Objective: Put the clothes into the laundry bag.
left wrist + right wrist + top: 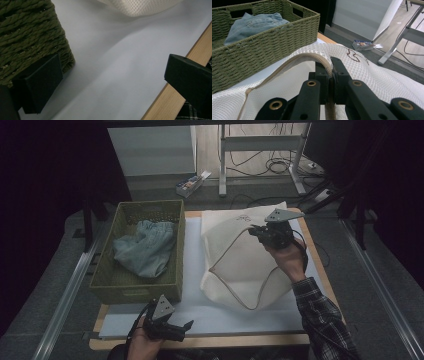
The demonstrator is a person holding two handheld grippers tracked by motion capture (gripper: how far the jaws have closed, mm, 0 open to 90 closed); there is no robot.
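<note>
A white mesh laundry bag (240,260) (377,82) lies on the pale mat, edged with a tan zipper band (230,252) (312,57). My right gripper (257,231) (329,67) is shut on that zipper band near the bag's far end and lifts it into an arch. A green woven basket (107,285) (274,47) (27,32) holds light-blue denim clothing (142,247) (252,23). My left gripper (182,327) (112,82) rests at the table's front edge beside the basket's corner, jaws wide apart with nothing between them.
The pale mat (210,315) (112,57) covers a wooden table whose edge (170,100) runs under my left gripper. On the floor beyond the table sit a small box (190,184) (363,45), a desk frame (222,165) and several cables.
</note>
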